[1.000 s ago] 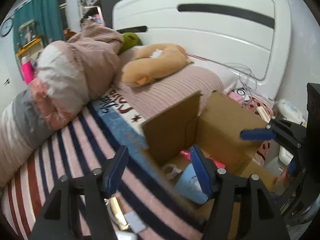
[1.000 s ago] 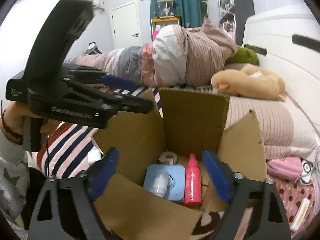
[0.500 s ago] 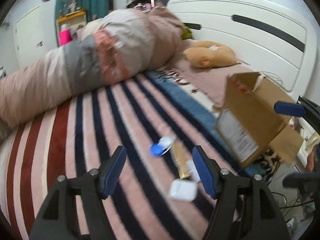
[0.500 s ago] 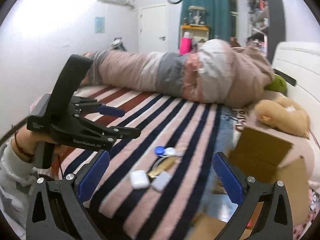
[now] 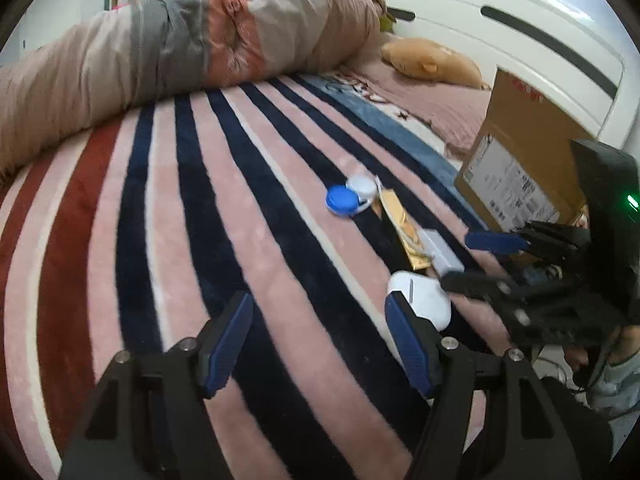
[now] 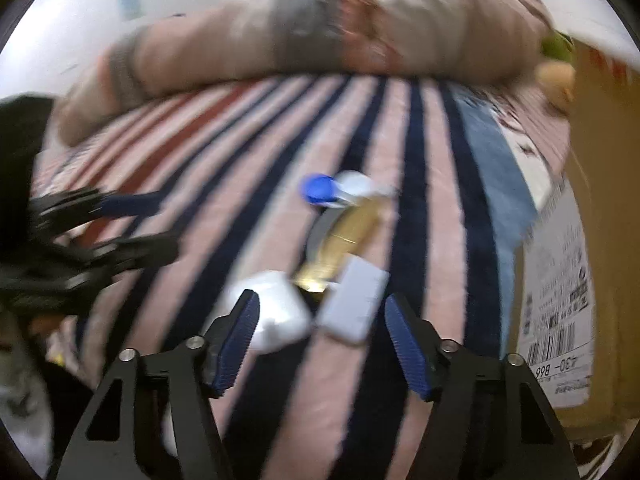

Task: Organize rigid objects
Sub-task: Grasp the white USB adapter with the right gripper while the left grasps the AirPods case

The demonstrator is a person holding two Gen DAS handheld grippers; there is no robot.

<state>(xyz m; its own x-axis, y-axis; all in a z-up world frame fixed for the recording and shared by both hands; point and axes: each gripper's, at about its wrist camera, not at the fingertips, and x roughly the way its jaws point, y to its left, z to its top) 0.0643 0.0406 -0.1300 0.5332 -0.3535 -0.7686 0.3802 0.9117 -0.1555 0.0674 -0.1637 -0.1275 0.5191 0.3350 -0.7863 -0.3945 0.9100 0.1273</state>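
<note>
A white case [image 5: 421, 298] [image 6: 276, 312], a grey flat box [image 5: 440, 254] [image 6: 354, 305], a gold packet [image 5: 402, 229] [image 6: 344, 242] and a blue-and-white lens case [image 5: 348, 197] [image 6: 332, 189] lie on the striped bedspread. My left gripper [image 5: 320, 344] is open and empty, low over the bedspread, its right finger beside the white case. My right gripper [image 6: 322, 342] is open and empty, just before the white case and grey box; it also shows in the left wrist view [image 5: 476, 260]. The cardboard box [image 5: 516, 160] [image 6: 580, 280] stands at the right.
A rolled quilt [image 5: 180, 40] lies across the far side of the bed. A tan plush toy [image 5: 432, 62] rests by the white headboard [image 5: 520, 32]. The right wrist view is blurred by motion.
Both grippers have swung away from the cardboard box and down toward the small items on the bedspread. The items now sit close in front of both open grippers.
</note>
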